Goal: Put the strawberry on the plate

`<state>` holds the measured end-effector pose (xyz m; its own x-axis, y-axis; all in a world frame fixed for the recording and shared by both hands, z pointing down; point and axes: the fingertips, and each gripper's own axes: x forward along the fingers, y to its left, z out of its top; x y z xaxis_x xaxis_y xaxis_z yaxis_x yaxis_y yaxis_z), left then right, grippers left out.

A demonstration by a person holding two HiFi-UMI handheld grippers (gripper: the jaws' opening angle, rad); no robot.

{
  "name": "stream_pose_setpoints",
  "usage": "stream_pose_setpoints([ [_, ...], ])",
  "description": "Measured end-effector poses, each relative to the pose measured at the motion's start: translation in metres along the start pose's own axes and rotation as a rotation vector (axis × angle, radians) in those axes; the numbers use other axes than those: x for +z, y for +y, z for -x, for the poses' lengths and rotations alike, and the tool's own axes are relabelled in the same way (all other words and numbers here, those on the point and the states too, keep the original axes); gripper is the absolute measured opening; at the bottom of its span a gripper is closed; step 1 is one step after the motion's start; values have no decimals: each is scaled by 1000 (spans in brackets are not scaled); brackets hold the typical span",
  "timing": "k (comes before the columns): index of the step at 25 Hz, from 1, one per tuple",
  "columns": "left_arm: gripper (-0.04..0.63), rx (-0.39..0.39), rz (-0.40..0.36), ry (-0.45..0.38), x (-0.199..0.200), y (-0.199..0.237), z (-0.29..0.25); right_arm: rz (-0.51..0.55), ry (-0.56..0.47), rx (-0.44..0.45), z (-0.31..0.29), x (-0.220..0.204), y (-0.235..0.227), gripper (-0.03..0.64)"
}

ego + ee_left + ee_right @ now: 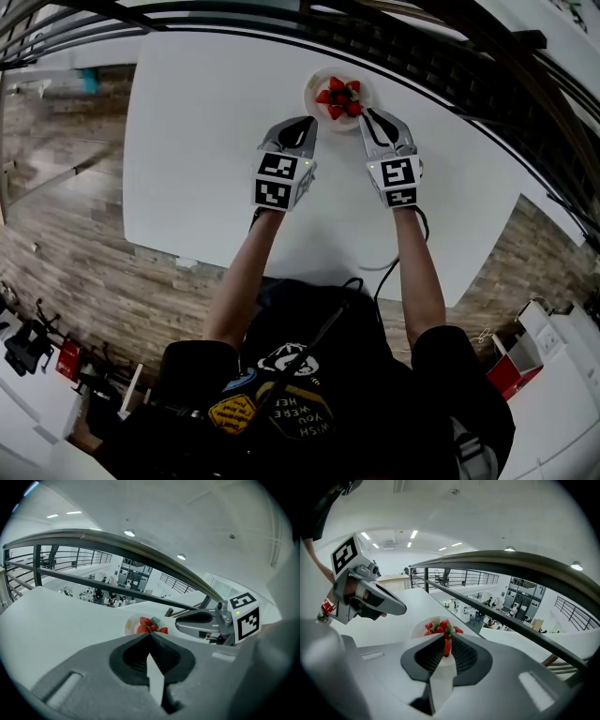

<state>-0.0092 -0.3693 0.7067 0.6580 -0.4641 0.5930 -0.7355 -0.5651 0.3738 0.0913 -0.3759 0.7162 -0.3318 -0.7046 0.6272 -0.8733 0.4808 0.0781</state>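
Strawberry (447, 647): light, soft, likely to bruise, skin probably slick. Best taken across its broad middle with gentle pressure.
Right gripper (444, 638): jaws narrowed onto that berry, at the near rim of the plate (417, 629).
Plate holds a small pile of other strawberries (337, 96).
Left gripper (150, 635): beside the plate, jaws together, empty.

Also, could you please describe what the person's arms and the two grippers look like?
Left gripper and right gripper are grey wedges with dark ribbed pads and white cubes bearing black square markers. A thin dark cable trails from the right one. Black printed T-shirt, short sleeves.
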Motion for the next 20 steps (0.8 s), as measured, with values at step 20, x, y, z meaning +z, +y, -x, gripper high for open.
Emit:
stream_pose_setpoints([
  [20, 0, -80, -85, -185, 55, -65, 124, -146, -187, -150, 148, 64, 19, 2],
])
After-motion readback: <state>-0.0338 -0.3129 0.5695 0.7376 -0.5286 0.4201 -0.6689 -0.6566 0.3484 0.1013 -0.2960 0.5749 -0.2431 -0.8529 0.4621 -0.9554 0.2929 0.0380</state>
